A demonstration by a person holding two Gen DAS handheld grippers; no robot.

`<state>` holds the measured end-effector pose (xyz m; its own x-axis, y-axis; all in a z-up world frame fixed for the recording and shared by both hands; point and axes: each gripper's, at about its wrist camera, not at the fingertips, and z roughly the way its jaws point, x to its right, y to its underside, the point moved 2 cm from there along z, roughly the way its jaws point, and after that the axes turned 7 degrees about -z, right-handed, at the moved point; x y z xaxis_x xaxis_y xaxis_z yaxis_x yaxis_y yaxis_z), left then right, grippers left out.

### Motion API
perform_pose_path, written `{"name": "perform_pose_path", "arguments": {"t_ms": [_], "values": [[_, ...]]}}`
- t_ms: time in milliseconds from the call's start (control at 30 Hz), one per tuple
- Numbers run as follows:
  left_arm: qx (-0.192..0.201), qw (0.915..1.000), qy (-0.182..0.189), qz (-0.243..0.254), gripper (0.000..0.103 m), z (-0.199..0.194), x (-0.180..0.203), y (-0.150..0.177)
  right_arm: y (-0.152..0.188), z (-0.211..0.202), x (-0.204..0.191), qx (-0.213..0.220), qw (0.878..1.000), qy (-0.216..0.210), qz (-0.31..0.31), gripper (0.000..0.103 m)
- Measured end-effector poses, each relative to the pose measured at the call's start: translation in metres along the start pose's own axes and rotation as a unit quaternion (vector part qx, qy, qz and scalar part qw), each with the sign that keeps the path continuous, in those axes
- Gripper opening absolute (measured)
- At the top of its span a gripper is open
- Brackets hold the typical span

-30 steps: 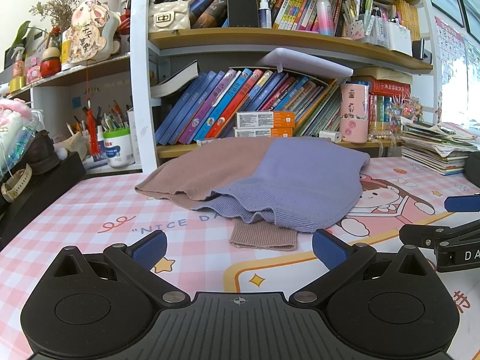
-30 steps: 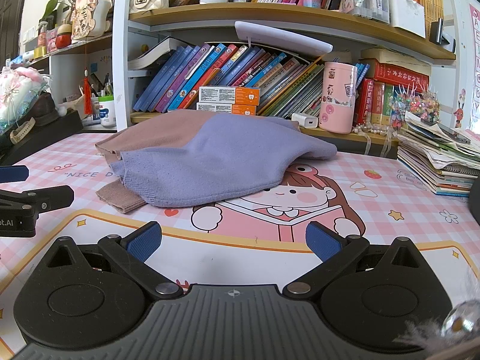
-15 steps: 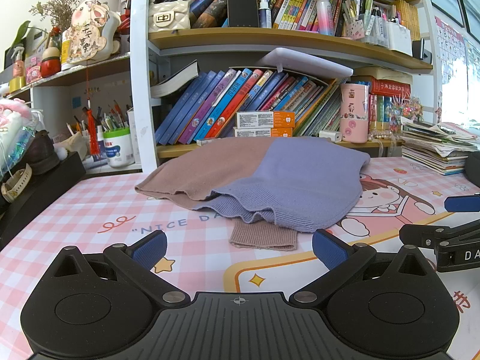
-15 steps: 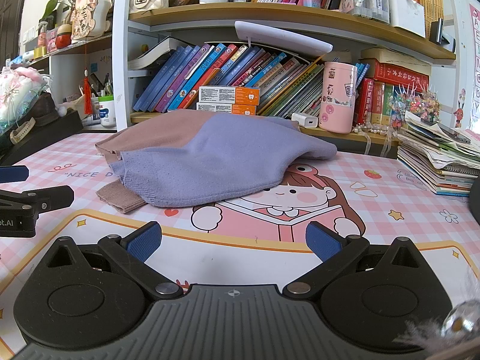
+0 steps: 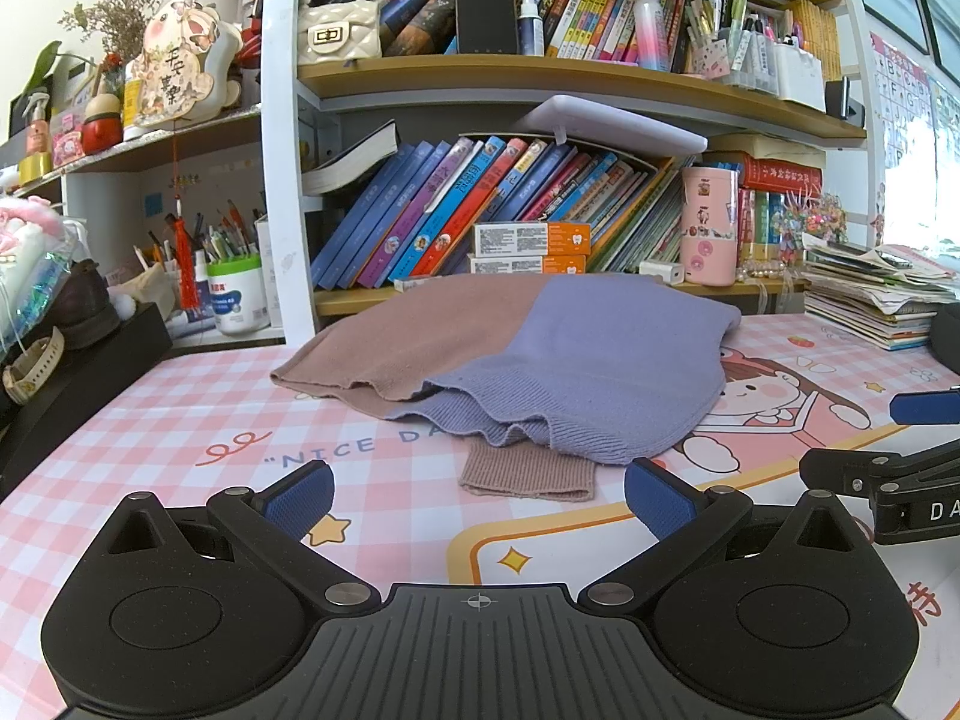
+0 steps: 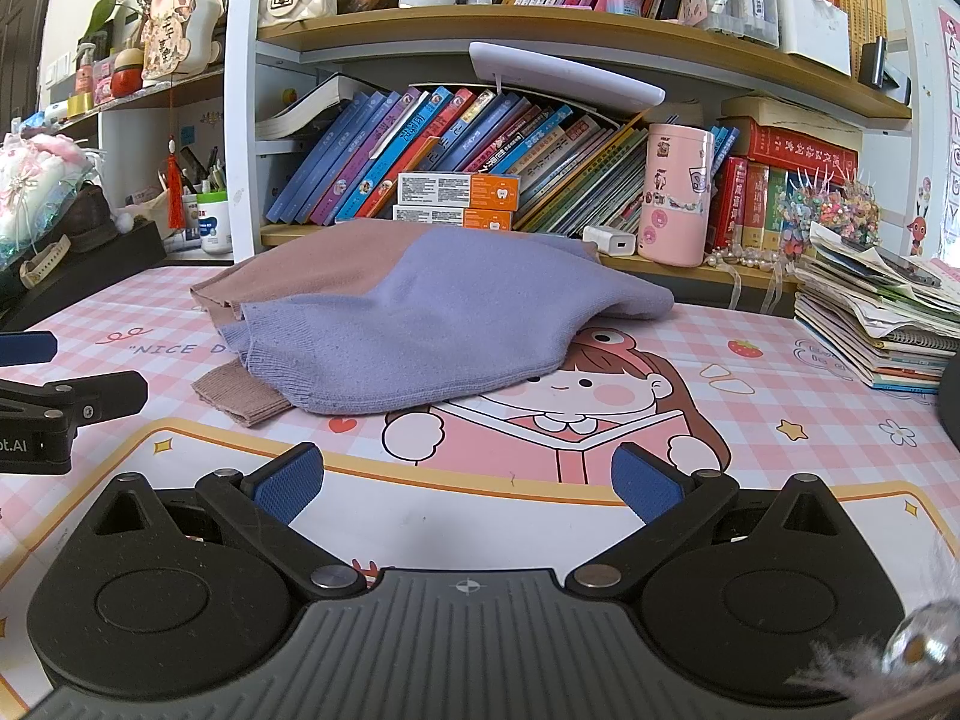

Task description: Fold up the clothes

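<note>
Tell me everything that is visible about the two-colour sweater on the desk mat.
The sweater is a soft knit, brown on its left part and lilac on its right. It lies as a loose, uneven heap on the pink checked desk mat, in front of the bookshelf. A ribbed brown cuff sticks out from under the lilac hem, toward the cameras. Neither gripper touches it.

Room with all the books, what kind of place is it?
Probably a child's study desk at home: shelves packed with books, a pen pot, and a cartoon desk mat under the sweater.
</note>
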<state>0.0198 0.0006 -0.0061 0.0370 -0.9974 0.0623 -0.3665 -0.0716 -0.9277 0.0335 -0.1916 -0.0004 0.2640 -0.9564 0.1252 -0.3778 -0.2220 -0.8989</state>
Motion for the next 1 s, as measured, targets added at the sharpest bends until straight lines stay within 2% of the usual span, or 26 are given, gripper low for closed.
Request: {"name": "perform_pose_path", "arguments": {"t_ms": [700,1000], "values": [[-0.003,1.0,-0.004,0.003,0.103,0.001,0.001,0.0003,-0.0004,-0.0003,0.0014,0.0,1.0,-0.003,0.002,0.103],[0.015,0.9998,-0.013,0.004,0.103,-0.0044,0.0011,0.0,-0.0016,-0.0053,-0.0045,0.011,1.0,0.023,-0.016,0.103]]}}
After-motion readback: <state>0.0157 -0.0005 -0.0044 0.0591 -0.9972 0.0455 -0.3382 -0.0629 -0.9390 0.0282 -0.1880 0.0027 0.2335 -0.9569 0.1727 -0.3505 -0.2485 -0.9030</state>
